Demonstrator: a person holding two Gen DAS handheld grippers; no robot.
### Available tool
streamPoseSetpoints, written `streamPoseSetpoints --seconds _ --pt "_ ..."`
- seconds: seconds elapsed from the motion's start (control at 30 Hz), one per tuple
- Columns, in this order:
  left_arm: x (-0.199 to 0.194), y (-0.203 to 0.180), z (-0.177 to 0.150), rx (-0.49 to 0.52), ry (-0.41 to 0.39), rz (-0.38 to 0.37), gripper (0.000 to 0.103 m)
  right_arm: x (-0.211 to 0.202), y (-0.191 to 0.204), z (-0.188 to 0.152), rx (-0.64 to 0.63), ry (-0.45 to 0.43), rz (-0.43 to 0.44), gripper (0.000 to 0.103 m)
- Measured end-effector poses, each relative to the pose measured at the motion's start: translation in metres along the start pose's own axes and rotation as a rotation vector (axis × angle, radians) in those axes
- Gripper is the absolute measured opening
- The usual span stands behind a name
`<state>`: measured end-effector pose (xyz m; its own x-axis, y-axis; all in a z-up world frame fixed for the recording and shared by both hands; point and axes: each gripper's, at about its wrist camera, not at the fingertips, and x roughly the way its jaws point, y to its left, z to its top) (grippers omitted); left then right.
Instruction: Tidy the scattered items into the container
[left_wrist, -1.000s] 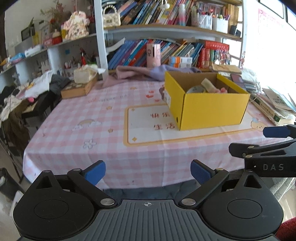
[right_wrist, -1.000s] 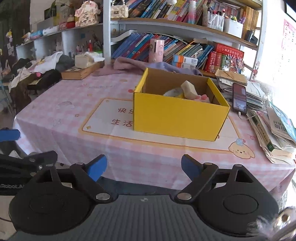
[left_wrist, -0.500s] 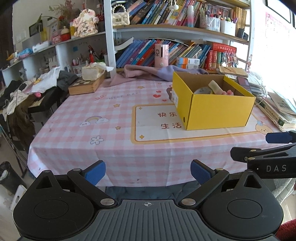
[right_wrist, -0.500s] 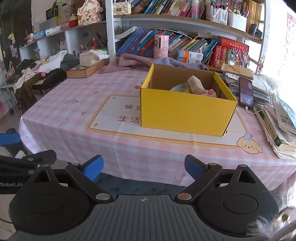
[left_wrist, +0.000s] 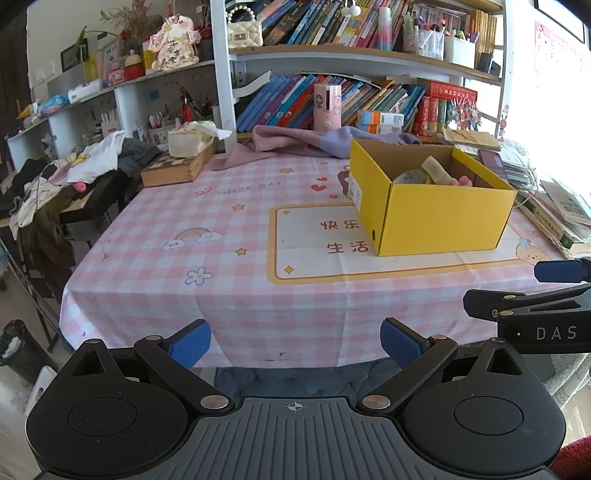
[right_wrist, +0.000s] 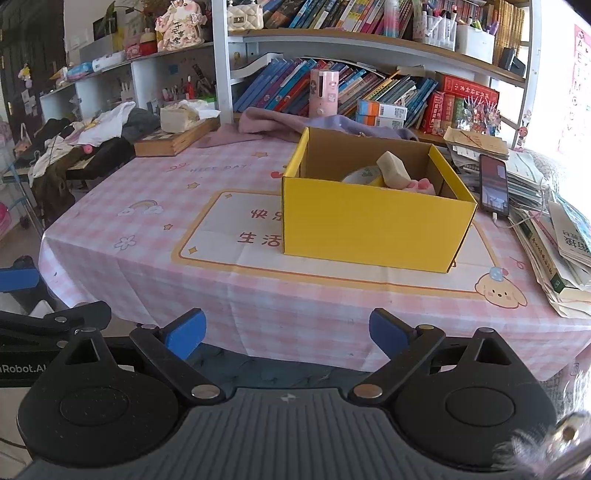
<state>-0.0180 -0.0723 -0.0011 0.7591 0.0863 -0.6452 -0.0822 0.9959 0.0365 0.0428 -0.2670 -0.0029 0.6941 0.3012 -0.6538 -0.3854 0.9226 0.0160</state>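
A yellow cardboard box (left_wrist: 436, 218) (right_wrist: 373, 225) stands open on the pink checked tablecloth (left_wrist: 221, 240), right of the middle. Inside it lie a beige block (right_wrist: 393, 170), a tape roll (right_wrist: 364, 175) and something pink (right_wrist: 424, 184). My left gripper (left_wrist: 295, 341) hangs open and empty off the table's near edge. My right gripper (right_wrist: 286, 331) is beside it, also open with nothing between its blue pads. Each gripper shows at the edge of the other's view: the right gripper (left_wrist: 554, 295), the left gripper (right_wrist: 22, 295).
A phone (right_wrist: 493, 184) and piles of books and papers (right_wrist: 561, 251) crowd the table's right side. A wooden box (left_wrist: 177, 166) with tissues and a pink-purple cloth (left_wrist: 295, 138) lie at the back by the bookshelves. Clothes are heaped on a stand (left_wrist: 74, 173) at the left.
The right gripper's jaws have spread a little wider. Both views have shifted only slightly, and the box and its contents have stayed put.
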Motion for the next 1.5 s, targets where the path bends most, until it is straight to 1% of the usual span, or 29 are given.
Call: streamPoseSetpoints --seconds 0.47,0.77,1.03,1.23,1.5 --pt "0.003 -0.001 0.002 0.008 0.003 -0.004 0.100 0.004 0.000 0.002 0.003 0.017 -0.002 0.098" --pt "0.006 -0.004 0.003 0.015 0.004 -0.012 0.100 0.005 -0.002 0.004 0.008 0.013 -0.008 0.098" --pt "0.006 -0.002 0.004 0.016 0.001 -0.003 0.100 0.007 0.000 0.003 0.003 0.013 -0.001 0.098" --pt "0.005 0.002 0.004 0.002 -0.002 0.005 0.100 0.011 0.004 0.003 0.008 0.034 0.011 0.099" --pt "0.007 0.002 0.003 0.004 0.019 0.012 0.100 0.013 0.006 0.003 0.008 0.048 0.014 0.100"
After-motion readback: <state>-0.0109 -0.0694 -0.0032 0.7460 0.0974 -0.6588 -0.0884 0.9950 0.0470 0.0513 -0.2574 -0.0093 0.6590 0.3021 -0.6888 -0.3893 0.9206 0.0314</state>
